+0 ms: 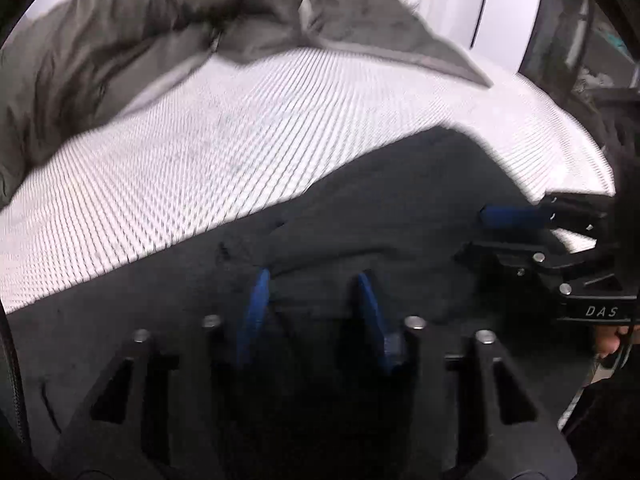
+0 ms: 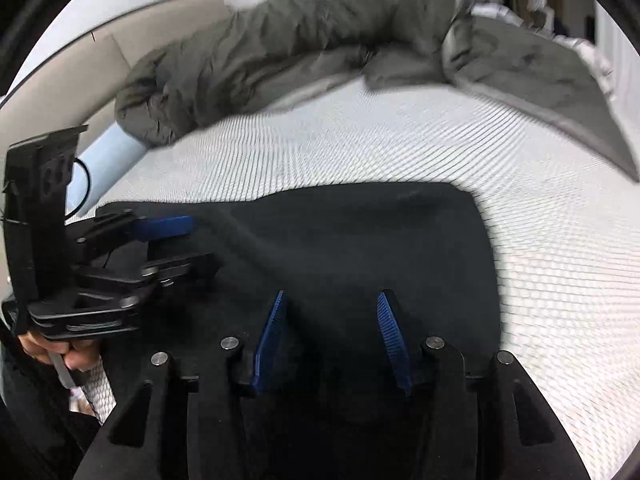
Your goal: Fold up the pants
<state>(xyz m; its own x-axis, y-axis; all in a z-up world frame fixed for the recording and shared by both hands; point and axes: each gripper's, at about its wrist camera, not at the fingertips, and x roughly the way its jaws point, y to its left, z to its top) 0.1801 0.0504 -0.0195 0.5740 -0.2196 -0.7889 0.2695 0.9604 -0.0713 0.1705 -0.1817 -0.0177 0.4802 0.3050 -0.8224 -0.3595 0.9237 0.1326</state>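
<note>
Blue fingers (image 1: pixel 256 312) of the left hand-held gripper (image 1: pixel 312 280) are standing apart over the dark pants (image 1: pixel 380 208), fabric bunching between them. Right hand-held gripper (image 2: pixel 330 300) is gaping too, above the pants lying on the white mattress (image 2: pixel 400 152). Grey duvet (image 2: pixel 280 52) is slumping behind.

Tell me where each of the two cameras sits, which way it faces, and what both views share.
Left wrist: rides on the left gripper, looking down along its blue fingers at the black pants on the white mattress; the right gripper enters from the right.
Right wrist: rides on the right gripper, facing the same way; the left gripper and a hand show at left.
Shared: pants, mattress, the grey duvet behind.
</note>
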